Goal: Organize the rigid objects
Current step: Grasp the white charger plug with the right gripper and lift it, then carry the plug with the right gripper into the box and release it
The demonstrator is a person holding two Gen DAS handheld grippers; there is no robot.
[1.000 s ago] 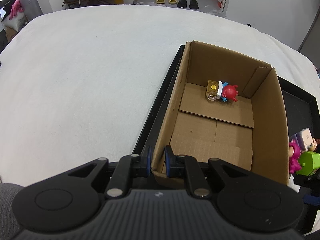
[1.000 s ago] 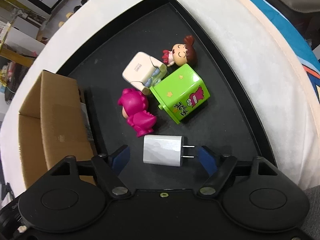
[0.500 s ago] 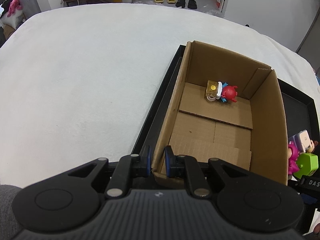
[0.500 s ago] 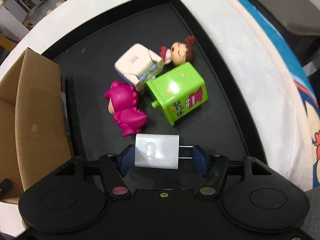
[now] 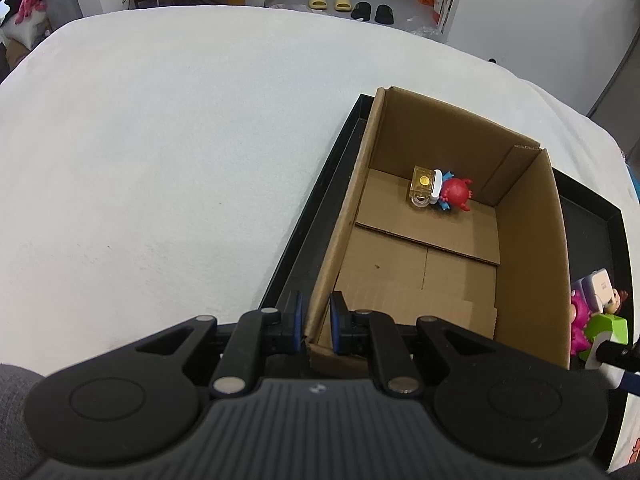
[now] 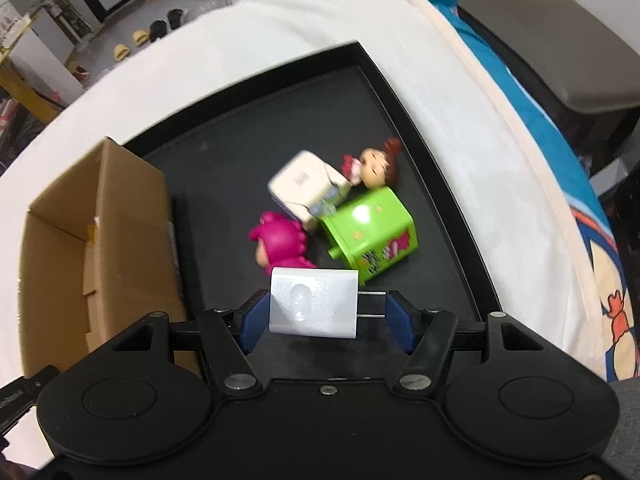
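My left gripper point(image 5: 316, 320) is shut on the near wall of an open cardboard box point(image 5: 528, 280), which stands in a black tray point(image 5: 312, 216). At the box's far end lie a yellow padlock toy point(image 5: 423, 189) and a red figure point(image 5: 456, 194). My right gripper point(image 6: 326, 317) is shut on a white plug charger point(image 6: 314, 306), its prongs against the right pad, held a little above the tray point(image 6: 420, 128). Below it lie a pink figure point(image 6: 280, 242), a green cube point(image 6: 372, 232), a cream block point(image 6: 302, 182) and a brown-haired doll point(image 6: 378, 166).
The tray sits on a white padded surface point(image 5: 160, 160). The cardboard box point(image 6: 120, 208) is to the left of the held charger in the right wrist view. A blue patterned cloth point(image 6: 560, 184) lies past the tray's right rim. Shoes and furniture stand far behind.
The right gripper's jaws closed onto the white charger and lifted it off the tray, and the view rolled somewhat. The left gripper stayed clamped on the box wall.
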